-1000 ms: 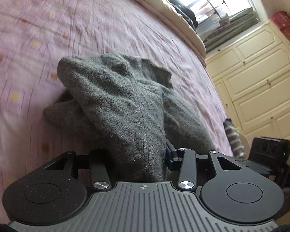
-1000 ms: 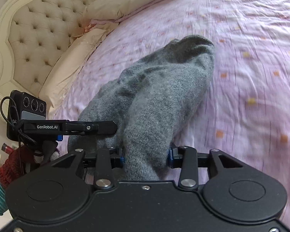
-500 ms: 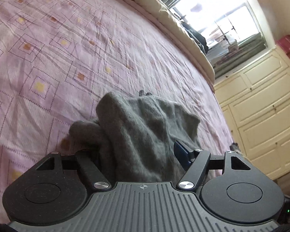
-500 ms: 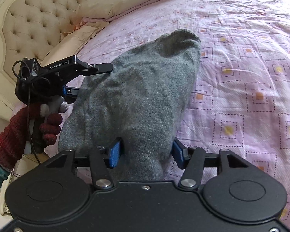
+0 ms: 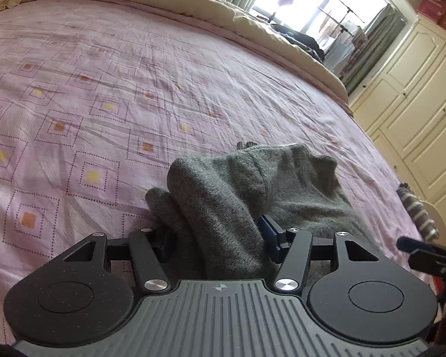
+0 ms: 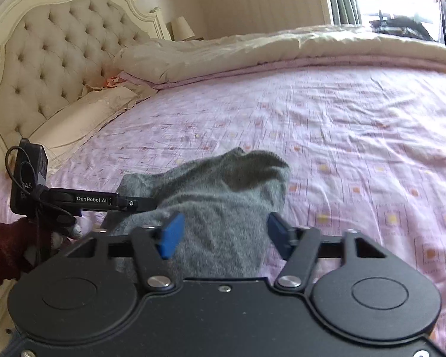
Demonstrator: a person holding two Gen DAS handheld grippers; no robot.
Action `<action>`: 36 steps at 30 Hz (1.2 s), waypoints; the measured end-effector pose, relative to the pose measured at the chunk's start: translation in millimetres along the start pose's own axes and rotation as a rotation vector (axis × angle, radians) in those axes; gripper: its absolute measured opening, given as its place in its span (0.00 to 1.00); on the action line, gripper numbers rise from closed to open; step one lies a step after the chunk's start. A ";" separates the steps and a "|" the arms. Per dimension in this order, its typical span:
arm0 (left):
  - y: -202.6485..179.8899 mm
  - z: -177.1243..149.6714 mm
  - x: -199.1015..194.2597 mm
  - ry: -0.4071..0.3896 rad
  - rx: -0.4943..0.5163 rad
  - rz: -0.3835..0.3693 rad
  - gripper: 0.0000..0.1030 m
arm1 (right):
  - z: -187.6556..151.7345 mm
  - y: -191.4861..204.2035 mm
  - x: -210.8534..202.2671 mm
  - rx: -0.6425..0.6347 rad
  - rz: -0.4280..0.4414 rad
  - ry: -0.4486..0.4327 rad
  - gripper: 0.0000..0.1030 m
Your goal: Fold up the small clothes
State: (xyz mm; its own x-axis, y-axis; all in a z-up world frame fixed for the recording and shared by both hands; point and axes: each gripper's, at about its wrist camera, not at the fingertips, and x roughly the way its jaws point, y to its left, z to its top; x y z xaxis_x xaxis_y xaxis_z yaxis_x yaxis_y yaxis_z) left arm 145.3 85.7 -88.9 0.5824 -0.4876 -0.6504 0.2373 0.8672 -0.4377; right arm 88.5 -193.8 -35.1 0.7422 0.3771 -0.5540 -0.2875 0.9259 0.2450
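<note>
garment: we see one grey knit piece (image 5: 252,196), bunched, lower centre of the left view, lying on the pink bedspread (image 5: 110,95); looks like a small jumper, exact kind unclear.
left tongs: left gripper (image 5: 220,238) has a thick fold of the knit between its jaws; jaws have just been closing and both pads look pressed into the wool, so we call it clenched on the garment.
right tongs: right gripper (image 6: 223,232) at lower centre of the right view, blue pads (image 6: 171,235) on either side of another bunch of the same garment (image 6: 223,196); jaws have just been closing, wool fills the gap, we read it as grasping.
why two grips: we judge each hand takes one end so the cloth can be lifted and spread flat; one grip alone would leave it dangling in a lump.
other tool in view: left gripper also shows at mid left of the right view (image 6: 104,200), held by a hand in a dark red glove (image 6: 3,250).
fold state: not yet folded; far end of the knit sticks up, blurred, upper part of the lump.
bed: headboard (image 6: 53,56) upper left, beige quilt (image 6: 252,50) rolled across the top; the open bedspread serves as the folding surface.
risk: thick bunches may slip unevenly, we guess.
</note>
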 end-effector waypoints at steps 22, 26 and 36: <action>-75.2 -29.0 -67.9 -0.232 0.305 0.280 0.77 | -27.3 21.1 63.1 -0.103 -0.024 0.041 0.17; -92.1 -45.9 -50.6 -0.199 0.384 0.237 0.77 | -28.5 18.5 58.2 -0.094 -0.028 0.023 0.17; -61.5 -68.2 -25.4 -0.099 0.259 0.242 0.88 | -1.4 3.3 49.0 -0.081 -0.075 -0.022 0.39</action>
State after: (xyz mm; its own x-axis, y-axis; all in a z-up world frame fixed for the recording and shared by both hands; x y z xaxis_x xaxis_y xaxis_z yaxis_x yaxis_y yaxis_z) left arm 62.9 37.9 -87.7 0.7153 -0.2638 -0.6471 0.2649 0.9593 -0.0982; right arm 123.1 -172.3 -62.5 0.7765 0.3072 -0.5501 -0.2782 0.9505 0.1381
